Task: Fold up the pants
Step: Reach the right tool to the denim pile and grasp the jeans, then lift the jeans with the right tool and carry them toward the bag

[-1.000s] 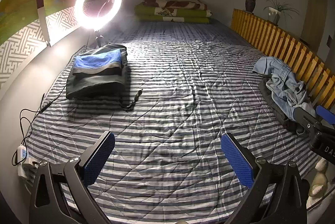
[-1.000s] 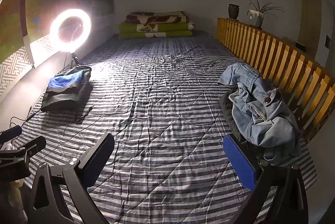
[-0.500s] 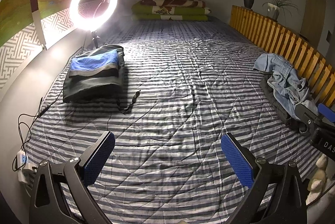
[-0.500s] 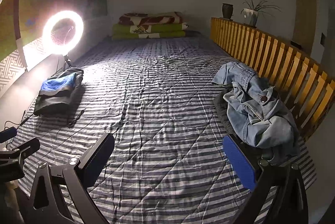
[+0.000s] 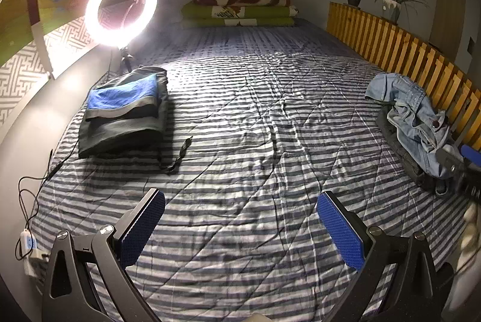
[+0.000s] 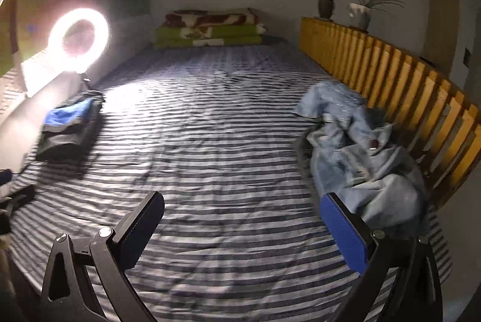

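The right gripper (image 6: 242,227), jaws wide and empty, had swung nearer the crumpled jeans (image 6: 357,153) by the right rail. The left gripper (image 5: 240,224) stayed wide. Pickup appeared imminent; 0 folds made.

No text, label, brand or number is readable anywhere in either wrist view.
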Demonstrator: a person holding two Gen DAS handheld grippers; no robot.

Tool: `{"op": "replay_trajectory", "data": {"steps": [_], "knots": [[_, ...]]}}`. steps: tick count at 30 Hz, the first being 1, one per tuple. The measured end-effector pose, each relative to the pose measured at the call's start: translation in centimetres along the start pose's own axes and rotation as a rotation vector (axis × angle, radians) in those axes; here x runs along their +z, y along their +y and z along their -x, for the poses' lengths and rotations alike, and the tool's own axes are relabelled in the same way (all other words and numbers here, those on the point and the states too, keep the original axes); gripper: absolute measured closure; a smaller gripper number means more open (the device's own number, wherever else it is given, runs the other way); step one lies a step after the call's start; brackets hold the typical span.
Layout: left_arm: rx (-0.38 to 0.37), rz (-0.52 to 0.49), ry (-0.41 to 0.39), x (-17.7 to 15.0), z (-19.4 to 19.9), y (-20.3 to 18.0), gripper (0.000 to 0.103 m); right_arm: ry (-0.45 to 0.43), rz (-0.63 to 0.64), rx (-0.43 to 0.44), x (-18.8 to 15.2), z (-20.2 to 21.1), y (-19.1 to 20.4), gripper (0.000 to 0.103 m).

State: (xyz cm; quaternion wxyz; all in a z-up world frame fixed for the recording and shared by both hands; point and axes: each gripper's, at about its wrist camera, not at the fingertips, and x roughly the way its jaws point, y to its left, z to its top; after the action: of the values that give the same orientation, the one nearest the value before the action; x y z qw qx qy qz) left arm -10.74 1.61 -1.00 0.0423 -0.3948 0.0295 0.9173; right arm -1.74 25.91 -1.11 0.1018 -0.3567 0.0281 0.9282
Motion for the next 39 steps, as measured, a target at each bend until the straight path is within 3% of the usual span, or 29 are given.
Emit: {"op": "replay_trajectory", "data": {"steps": [6, 9, 15, 23, 27, 28, 30, 31, 32, 34, 39], "knots": [[-0.001, -0.014, 0.024, 1.3, -2.8, -1.1, 0.0, 0.051, -0.082, -0.128, 1.6, -3.9, -8.6, 0.003], [-0.015, -0.012, 0.042, 1.5, -4.2, -1.5, 0.0, 0.063, -0.094, -0.19, 2.9, -5.9, -12.2, 0.008], [-0.017, -0.024, 0.056, 1.8, -6.5, -2.2, 0.0, 0.102, -0.111, -0.26, 6.0, -10.6, -17.8, 0.013], [0.006, -0.018, 0.063, 3.0, -8.3, -2.1, 0.003, 0.167, -0.087, -0.262, 8.9, -16.8, -20.3, 0.013], [0.01, -0.021, 0.067, 3.3, -8.8, -2.0, 0.003, 0.212, -0.006, -0.325, 9.1, -19.9, -20.1, 0.013], [0.012, -0.022, 0.068, 3.3, -8.9, -2.0, 0.003, 0.222, -0.004, -0.325, 9.1, -20.4, -20.3, 0.015], [0.014, -0.019, 0.068, 3.4, -9.0, -1.8, 0.005, 0.242, -0.005, -0.325, 9.0, -21.1, -20.6, 0.042], [0.014, -0.015, 0.067, 3.4, -9.0, -1.6, 0.005, 0.255, -0.006, -0.322, 9.0, -21.5, -20.7, 0.067], [0.013, -0.013, 0.066, 3.4, -9.0, -1.5, 0.006, 0.261, -0.011, -0.307, 9.1, -21.4, -20.9, 0.083], [0.012, -0.005, 0.06, 3.4, -8.7, -1.1, 0.006, 0.257, -0.053, -0.256, 9.3, -21.0, -21.4, 0.092], [0.0, 0.009, 0.042, 3.4, -7.7, -0.1, 0.006, 0.186, -0.153, -0.161, 10.2, -17.0, -21.6, 0.099]]}}
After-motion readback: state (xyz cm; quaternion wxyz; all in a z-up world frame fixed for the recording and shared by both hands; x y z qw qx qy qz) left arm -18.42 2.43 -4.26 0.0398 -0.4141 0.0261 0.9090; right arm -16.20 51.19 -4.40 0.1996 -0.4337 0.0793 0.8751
